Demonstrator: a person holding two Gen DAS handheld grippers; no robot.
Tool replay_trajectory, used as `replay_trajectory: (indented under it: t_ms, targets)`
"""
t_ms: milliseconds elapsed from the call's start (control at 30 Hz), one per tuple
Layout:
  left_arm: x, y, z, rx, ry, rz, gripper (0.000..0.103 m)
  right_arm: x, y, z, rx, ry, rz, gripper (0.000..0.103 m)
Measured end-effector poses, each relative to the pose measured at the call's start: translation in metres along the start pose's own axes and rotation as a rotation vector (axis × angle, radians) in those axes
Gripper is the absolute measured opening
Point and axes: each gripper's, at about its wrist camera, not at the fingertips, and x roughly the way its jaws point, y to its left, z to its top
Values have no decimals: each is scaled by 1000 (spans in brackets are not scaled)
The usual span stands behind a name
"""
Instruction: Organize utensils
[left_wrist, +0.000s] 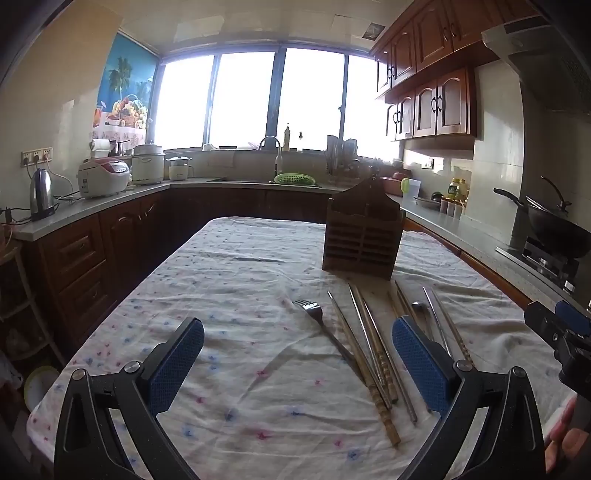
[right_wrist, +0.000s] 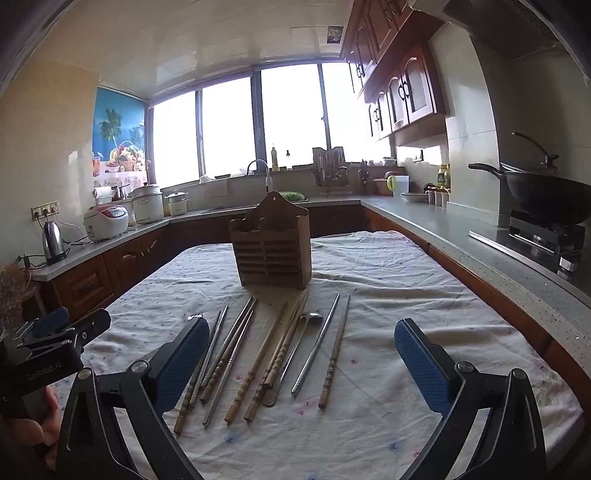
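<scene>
A brown wooden utensil holder (left_wrist: 361, 232) (right_wrist: 272, 247) stands upright on the cloth-covered table (left_wrist: 229, 332) (right_wrist: 399, 295). In front of it lie a metal fork (left_wrist: 320, 325), a metal spoon (right_wrist: 300, 347) (left_wrist: 421, 308), and several wooden chopsticks (right_wrist: 258, 365) (left_wrist: 369, 362) and metal chopsticks (right_wrist: 317, 343). My left gripper (left_wrist: 298, 363) is open and empty above the cloth, left of the utensils. My right gripper (right_wrist: 302, 367) is open and empty, hovering over the chopsticks. Each gripper shows at the edge of the other's view.
Kitchen counters ring the table: a kettle (left_wrist: 41, 192) and rice cookers (left_wrist: 103, 177) on the left, a sink (left_wrist: 269, 147) at the back, a wok on the stove (right_wrist: 546, 195) at the right. Wall cabinets (left_wrist: 424, 99) hang at upper right.
</scene>
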Motion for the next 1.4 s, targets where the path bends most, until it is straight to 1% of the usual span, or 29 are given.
replay_trajectory:
  t_ms: [300, 400, 533, 767, 867, 1000, 1067, 1133, 1200, 1233, 1267, 1333, 1400]
  targets:
    - [-3, 0, 2, 4, -1, -1, 102, 1, 2, 2, 1, 2, 0, 101]
    - [-3, -1, 1, 5, -4, 5, 102, 3, 11, 4, 5, 3, 6, 101]
    - [-1, -2, 2, 24, -12, 8, 102, 0, 7, 8, 3, 4, 9, 101]
    - [1, -1, 5, 20, -2, 9, 102, 1, 1, 4, 18, 1, 22, 101]
    - [3, -1, 4, 5, 8, 3, 102, 3, -1, 4, 17, 15, 25, 101]
    - [7, 0, 5, 2, 27, 1, 102, 5, -3, 6, 51, 32, 43, 101]
    - [11, 2, 7, -2, 45, 7, 102, 6, -3, 7, 50, 37, 46, 101]
    - [19, 4, 10, -12, 91, 3, 102, 10, -3, 9, 47, 52, 51, 101]
    - [29, 6, 15, -25, 135, -7, 102, 14, -4, 11, 25, 48, 61, 101]
    - [37, 8, 17, -63, 233, 2, 102, 17, -5, 12, 26, 53, 69, 101]
    - [44, 10, 20, -75, 266, -5, 102, 20, -5, 14, 25, 59, 75, 101]
    - [58, 13, 27, -91, 306, -20, 101, 29, -8, 19, 53, 81, 109, 100]
    - [69, 15, 33, -93, 325, -37, 95, 40, -10, 22, 81, 113, 143, 97]
